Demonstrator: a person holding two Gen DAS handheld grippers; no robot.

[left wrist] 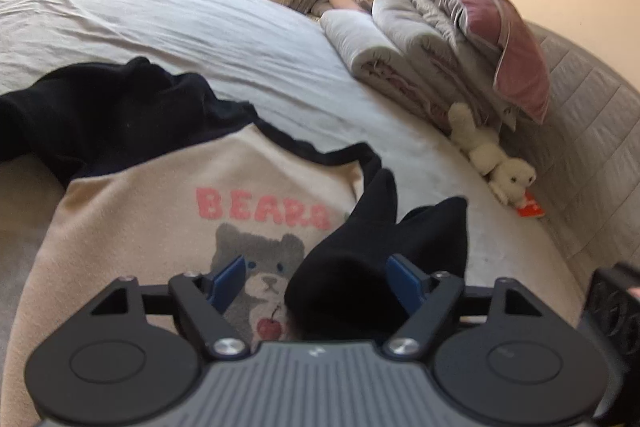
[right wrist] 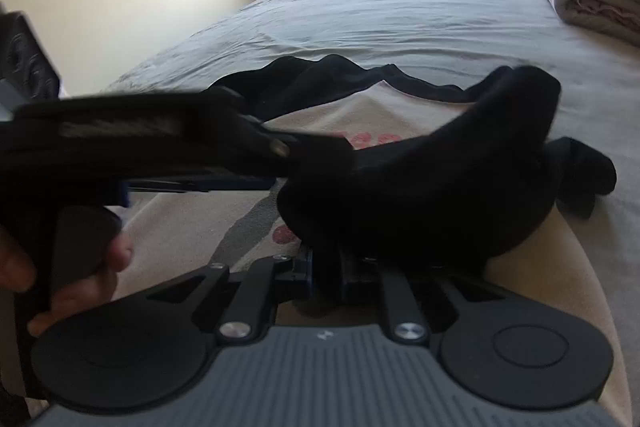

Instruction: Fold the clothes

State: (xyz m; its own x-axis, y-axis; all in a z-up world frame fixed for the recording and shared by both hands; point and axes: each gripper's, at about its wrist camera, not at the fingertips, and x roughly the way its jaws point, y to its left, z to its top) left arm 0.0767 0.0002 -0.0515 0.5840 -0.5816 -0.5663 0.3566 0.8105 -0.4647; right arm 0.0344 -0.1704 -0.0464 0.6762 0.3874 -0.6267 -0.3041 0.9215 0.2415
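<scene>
Garment: a cream sweatshirt (left wrist: 140, 227) with black sleeves lies chest-up on the bed (left wrist: 160, 19); pink lettering and a grey bear print face upward; the black neckline points toward the far side of the bed
Right-side sleeve: a black sleeve (left wrist: 372, 259) is lifted off the sheet and drawn in over the chest print; it arches up in the right wrist view and its cuff end droops back to the bed
Other sleeve: the second black sleeve (left wrist: 80, 111) lies bunched on the bed beside the shoulder, not laid flat
Left gripper (left wrist: 316, 279): its blue fingers stand apart, with the black sleeve fabric lying between them; nothing is clamped
Right gripper (right wrist: 326, 271): its fingers are together, pinched on the black sleeve just ahead of the camera
Hand: a hand (right wrist: 76, 267) shows on the left gripper's handle in the right wrist view
Progress, as a judgement: the body is spread and one sleeve is part-way folded inward; that sleeve is not yet laid down, the other sleeve is unfolded, and the body is not folded up
Containers: none in view; no basket, drawer or box; only stacked bedding (left wrist: 420, 39), a pink pillow (left wrist: 492, 23) and a white plush toy (left wrist: 496, 159) by the headboard
</scene>
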